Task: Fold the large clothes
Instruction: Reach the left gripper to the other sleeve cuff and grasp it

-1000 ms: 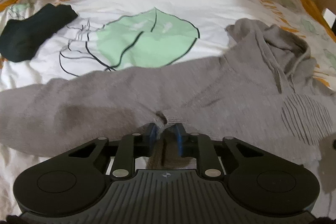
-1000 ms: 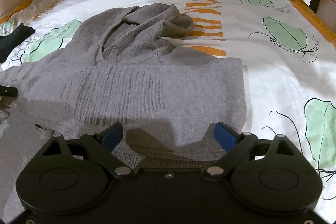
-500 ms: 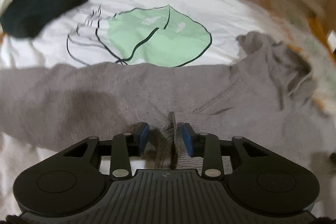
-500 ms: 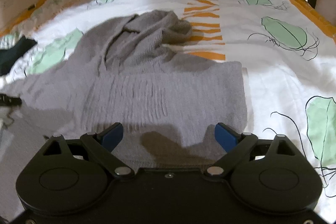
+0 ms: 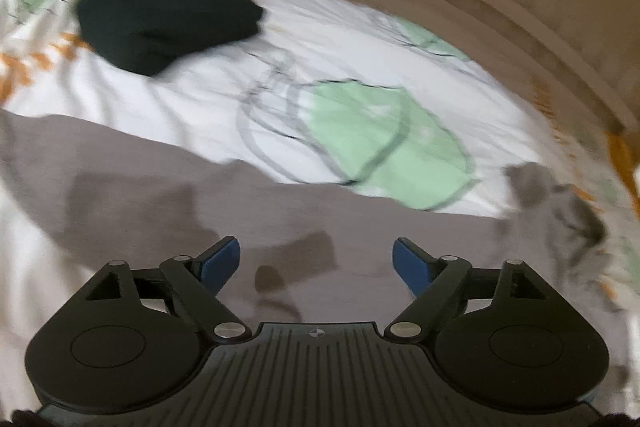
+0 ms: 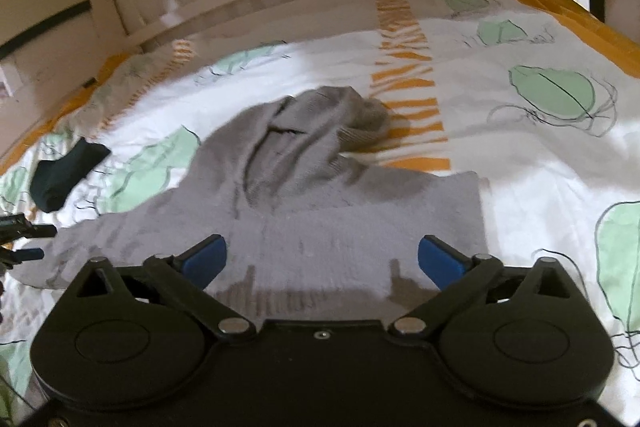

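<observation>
Gray sweater [image 5: 168, 187] motion-blurred, cut off left.

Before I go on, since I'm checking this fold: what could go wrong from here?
1. Both grippers, left and right, are open and hold nothing, so the grey sweater may slump out of its fold.
2. Its hood is bunched at the top; folding over it would likely leave a lump.
3. The black garment lies close to the sweater's left side and could get caught in a wide sweep.
</observation>
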Demonstrator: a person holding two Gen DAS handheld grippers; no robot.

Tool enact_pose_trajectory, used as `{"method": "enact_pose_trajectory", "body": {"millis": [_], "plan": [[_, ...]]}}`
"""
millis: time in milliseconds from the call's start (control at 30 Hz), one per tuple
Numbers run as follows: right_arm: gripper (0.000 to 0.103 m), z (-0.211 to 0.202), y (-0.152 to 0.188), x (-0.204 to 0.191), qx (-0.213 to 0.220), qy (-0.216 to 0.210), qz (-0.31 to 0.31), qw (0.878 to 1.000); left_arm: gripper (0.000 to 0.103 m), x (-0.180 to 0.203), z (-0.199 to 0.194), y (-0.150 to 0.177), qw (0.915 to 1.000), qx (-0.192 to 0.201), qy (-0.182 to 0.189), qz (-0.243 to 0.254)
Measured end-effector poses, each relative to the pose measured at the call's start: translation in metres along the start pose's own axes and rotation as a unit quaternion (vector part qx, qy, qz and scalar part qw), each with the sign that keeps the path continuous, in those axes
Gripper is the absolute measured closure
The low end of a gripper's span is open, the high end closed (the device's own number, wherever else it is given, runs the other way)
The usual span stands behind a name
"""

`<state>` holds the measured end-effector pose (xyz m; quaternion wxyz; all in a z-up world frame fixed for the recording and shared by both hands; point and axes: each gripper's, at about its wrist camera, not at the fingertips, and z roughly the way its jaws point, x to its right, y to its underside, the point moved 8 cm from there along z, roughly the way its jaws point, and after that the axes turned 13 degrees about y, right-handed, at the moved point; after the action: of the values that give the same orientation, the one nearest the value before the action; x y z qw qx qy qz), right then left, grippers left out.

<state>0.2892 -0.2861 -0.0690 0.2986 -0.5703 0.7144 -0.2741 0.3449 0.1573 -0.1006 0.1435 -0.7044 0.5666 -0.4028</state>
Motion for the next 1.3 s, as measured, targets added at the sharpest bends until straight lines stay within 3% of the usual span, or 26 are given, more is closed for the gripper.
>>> {"method": "enact_pose_trajectory", "body": {"millis": [100,233,533,600,633,933,1033,1200,1233,1300], "plan": [[0.001,-0.003,0.001,-0.008,0.0,-0.019,0.007,1.0,0.011,-0.032,-0.006,-0.001,0.9994,-0.001,-0.034,-0.003],[0.001,-0.004,0.004,-0.019,-0.005,-0.043,0.013,0.999,0.009,-0.079,-0.022,-0.012,0.9967,0.002,-0.066,-0.046],[0.001,-0.005,0.017,-0.042,-0.015,-0.069,0.0,0.998,0.008,-0.18,-0.041,-0.025,0.9832,0.016,-0.141,-0.114],[0.001,-0.003,0.022,-0.046,-0.024,-0.073,0.001,0.997,0.007,-0.197,-0.038,-0.02,0.981,0.026,-0.132,-0.14],[0.001,-0.001,0.024,-0.048,-0.029,-0.074,0.003,0.997,0.001,-0.201,-0.036,-0.021,0.9809,0.036,-0.124,-0.145],[0.001,0.007,0.042,-0.066,-0.059,-0.09,0.017,0.994,0.001,-0.206,-0.018,-0.043,0.9835,0.051,-0.146,-0.094],[0.001,0.006,0.046,-0.076,-0.06,-0.101,0.013,0.993,0.001,-0.211,-0.014,-0.05,0.9858,0.058,-0.128,-0.092],[0.001,0.004,0.05,-0.088,-0.066,-0.116,0.01,0.991,0.002,-0.222,-0.017,-0.057,0.9836,0.08,-0.095,-0.131],[0.001,0.004,0.051,-0.089,-0.066,-0.118,0.01,0.991,0.003,-0.223,-0.018,-0.058,0.9824,0.085,-0.09,-0.14],[0.001,0.003,0.051,-0.092,-0.066,-0.121,0.009,0.99,0.018,-0.224,-0.021,-0.059,0.9806,0.093,-0.086,-0.149]]}}
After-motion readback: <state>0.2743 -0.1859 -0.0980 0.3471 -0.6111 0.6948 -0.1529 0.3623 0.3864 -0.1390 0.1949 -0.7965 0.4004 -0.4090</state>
